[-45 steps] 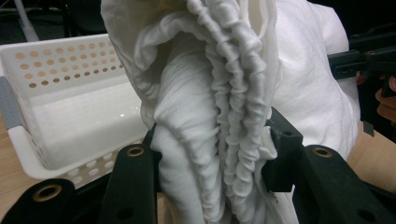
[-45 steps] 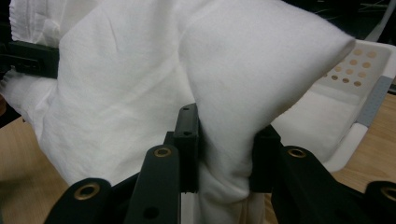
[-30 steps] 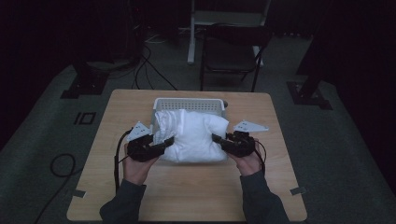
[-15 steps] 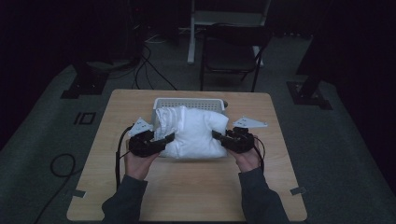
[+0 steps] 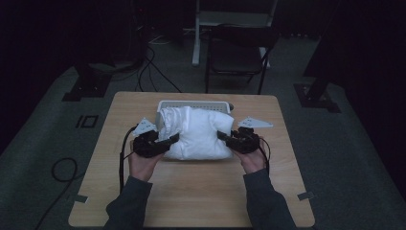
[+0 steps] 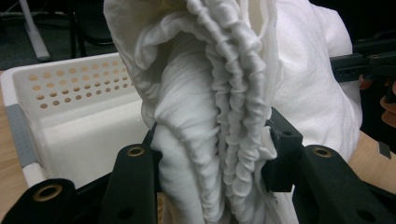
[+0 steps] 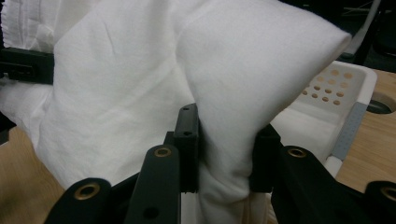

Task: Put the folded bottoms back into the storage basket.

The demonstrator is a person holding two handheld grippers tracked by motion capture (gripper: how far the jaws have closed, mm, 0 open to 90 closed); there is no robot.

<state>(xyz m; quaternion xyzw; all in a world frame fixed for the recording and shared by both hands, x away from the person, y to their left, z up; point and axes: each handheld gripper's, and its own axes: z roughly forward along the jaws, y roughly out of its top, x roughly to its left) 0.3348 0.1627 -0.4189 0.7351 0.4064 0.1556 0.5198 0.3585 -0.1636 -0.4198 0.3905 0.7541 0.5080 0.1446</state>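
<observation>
Left tool [image 6: 212, 154] and right tool [image 7: 223, 149] each pinching white cloth [image 5: 196, 132], perforated basket [image 5: 191, 103] behind

Dark folding chair [image 5: 238, 55] — floor cables [image 5: 154, 67] behind table [image 5: 191, 191]

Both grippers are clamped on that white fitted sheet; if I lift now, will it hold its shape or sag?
The white fitted sheet will probably sag: it bunches in soft folds between the left gripper jaws. It looks light. The gathered elastic hem may stretch under pull.
</observation>
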